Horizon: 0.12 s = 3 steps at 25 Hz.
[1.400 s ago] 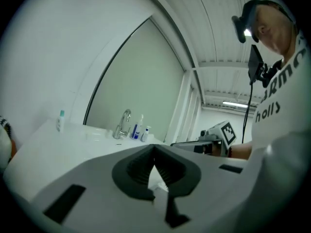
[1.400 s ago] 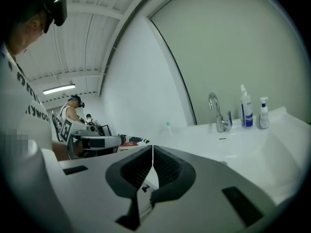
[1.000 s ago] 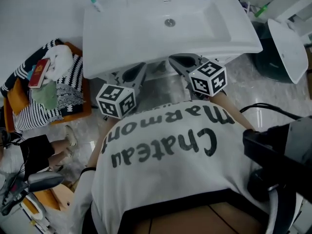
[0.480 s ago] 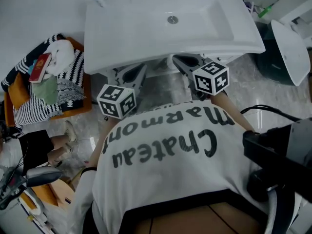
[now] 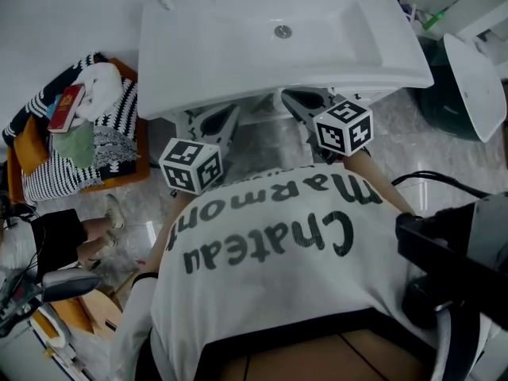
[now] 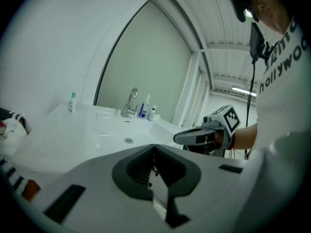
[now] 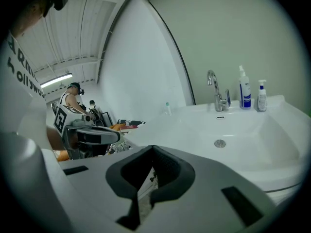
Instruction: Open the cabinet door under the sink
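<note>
Tools, both closed and empty, are levelled at a bathroom vanity as a person in a white lettered T-shirt [image 5: 270,268] bends low over the job. The left tool [image 6: 154,149] has its grey jaws pressed together with nothing between them. The right tool [image 7: 152,149] looks the same, tips meeting on air.

Side by side and a little apart, each tilted slightly downward, their noses reach just under the front rim of the white ceramic sink [image 5: 262,76]. That posture appears forced by the target itself. The cabinet door sits beneath the basin's overhang, and from above only a pale strip of what seems the cabinet front [image 5: 255,111] shows between the two tools. No handle or door edge can be made out, and neither tool is seen touching the cabinet.

Opening has, by the look of it, not begun. Closed jaws would suit hooking an edge, while grabbing a handle would need them parted first.

On the basin, a chrome tap [image 7: 216,93], a blue-labelled pump bottle [image 7: 244,89] and a small spray bottle [image 7: 262,96] stand at the back edge, well clear of the work. To the person's left, striped knitwear [image 5: 55,177] and a red book [image 5: 63,109] are heaped on an orange seat [image 5: 127,177] on the pale marbled floor [image 5: 270,145].
</note>
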Available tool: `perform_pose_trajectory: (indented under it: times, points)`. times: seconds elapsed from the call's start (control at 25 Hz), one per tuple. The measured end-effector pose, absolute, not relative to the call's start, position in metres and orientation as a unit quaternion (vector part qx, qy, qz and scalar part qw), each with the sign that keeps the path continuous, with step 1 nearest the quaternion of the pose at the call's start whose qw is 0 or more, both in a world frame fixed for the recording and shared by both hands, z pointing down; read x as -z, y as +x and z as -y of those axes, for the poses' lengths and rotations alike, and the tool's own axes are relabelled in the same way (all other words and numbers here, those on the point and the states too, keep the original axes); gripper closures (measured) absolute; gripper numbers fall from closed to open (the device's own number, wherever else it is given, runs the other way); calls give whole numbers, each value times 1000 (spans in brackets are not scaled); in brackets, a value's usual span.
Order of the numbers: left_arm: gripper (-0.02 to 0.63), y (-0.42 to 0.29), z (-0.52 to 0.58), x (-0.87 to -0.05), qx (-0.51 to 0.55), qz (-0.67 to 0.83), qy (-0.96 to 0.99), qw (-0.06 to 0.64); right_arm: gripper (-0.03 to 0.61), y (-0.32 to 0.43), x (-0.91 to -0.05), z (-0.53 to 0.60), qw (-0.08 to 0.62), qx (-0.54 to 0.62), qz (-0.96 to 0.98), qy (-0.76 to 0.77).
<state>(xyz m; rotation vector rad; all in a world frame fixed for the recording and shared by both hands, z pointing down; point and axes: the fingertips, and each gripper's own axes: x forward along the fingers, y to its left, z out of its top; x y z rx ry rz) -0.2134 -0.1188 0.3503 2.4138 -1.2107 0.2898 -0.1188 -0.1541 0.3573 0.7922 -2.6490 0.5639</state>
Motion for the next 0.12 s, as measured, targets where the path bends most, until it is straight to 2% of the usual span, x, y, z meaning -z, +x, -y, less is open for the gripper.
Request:
perform_pose_trajectory:
  times: [0.12]
  points:
    - [606,-214,119,-348,-105,436,869,211,568,-119,-355,155,160,-197,927,277]
